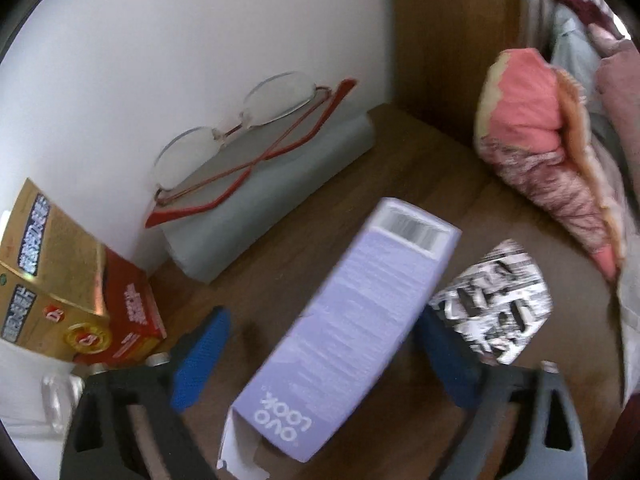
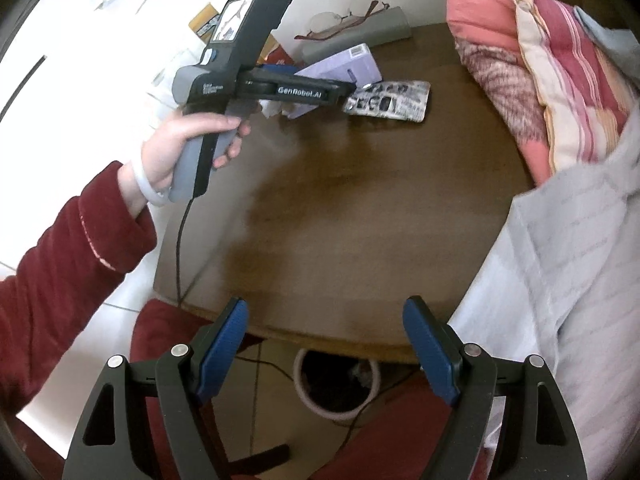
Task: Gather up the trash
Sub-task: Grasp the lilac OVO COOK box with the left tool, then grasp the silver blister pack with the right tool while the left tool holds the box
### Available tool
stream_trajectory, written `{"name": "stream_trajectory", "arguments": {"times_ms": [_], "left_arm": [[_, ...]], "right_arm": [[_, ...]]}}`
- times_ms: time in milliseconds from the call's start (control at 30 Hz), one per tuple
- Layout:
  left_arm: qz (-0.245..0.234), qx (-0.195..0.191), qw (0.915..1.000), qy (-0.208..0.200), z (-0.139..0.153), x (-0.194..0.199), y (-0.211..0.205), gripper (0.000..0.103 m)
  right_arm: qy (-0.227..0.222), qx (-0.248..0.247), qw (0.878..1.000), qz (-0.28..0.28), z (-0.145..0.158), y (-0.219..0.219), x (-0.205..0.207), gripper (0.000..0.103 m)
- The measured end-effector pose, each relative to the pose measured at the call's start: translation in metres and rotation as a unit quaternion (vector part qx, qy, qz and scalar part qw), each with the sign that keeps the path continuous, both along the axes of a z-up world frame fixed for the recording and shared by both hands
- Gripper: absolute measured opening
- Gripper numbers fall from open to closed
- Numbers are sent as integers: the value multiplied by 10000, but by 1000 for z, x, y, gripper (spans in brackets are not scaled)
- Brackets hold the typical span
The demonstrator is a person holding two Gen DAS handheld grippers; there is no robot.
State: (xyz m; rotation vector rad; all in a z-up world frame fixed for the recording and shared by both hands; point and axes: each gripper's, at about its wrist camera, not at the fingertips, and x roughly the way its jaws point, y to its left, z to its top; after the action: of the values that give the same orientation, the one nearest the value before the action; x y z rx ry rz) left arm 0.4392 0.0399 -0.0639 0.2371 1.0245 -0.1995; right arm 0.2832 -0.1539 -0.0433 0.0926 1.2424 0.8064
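left gripper [image 1: 320, 356] straddles the lilac cardboard box [image 1: 352, 316], right pad touching, left pad apart; right gripper [image 2: 326, 352] gapes empty.

Wooden table [image 2: 360, 208] under lilac carton [image 1: 352, 320], blister pack [image 1: 492, 304] (crumpled), grey case [image 1: 272, 208].

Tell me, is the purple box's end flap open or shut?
Open: on the purple box, the white flap hangs loose at the near end.

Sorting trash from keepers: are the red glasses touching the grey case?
Touching. Left wrist view shows the red glasses lying on the grey case.
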Motion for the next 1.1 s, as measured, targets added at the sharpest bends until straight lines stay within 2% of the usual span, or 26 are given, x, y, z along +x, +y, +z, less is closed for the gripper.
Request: {"name": "stream_trajectory", "arguments": {"times_ms": [33, 100, 267, 433, 500, 600, 767, 1100], "left_arm": [[-34, -100, 9999, 10, 1, -2, 1, 60], [-37, -236, 9997, 63, 3, -5, 3, 38], [294, -318, 9987, 272, 5, -27, 16, 38], [799, -375, 9950, 458, 6, -59, 34, 38], [953, -296, 9942, 396, 6, -73, 37, 38], [1107, -387, 9923, 386, 5, -87, 43, 37], [1140, -340, 9924, 321, 5, -101, 56, 38], [1164, -478, 9916, 303, -3, -91, 52, 38]], "right_arm": [[-5, -4, 10000, 3, 0, 2, 3, 79], [-26, -4, 10000, 17, 2, 5, 8, 79], [-232, -185, 9995, 48, 8, 14, 30, 79], [-515, -640, 9965, 129, 10, 41, 59, 79], [-529, -773, 9956, -7, 9, 52, 71, 79], [-543, -780, 9943, -483, 10, 64, 93, 79], [-414, -846, 9888, -1158, 3, 77, 123, 79], [-349, -1528, 9769, -1451, -16, 106, 142, 80]]}}
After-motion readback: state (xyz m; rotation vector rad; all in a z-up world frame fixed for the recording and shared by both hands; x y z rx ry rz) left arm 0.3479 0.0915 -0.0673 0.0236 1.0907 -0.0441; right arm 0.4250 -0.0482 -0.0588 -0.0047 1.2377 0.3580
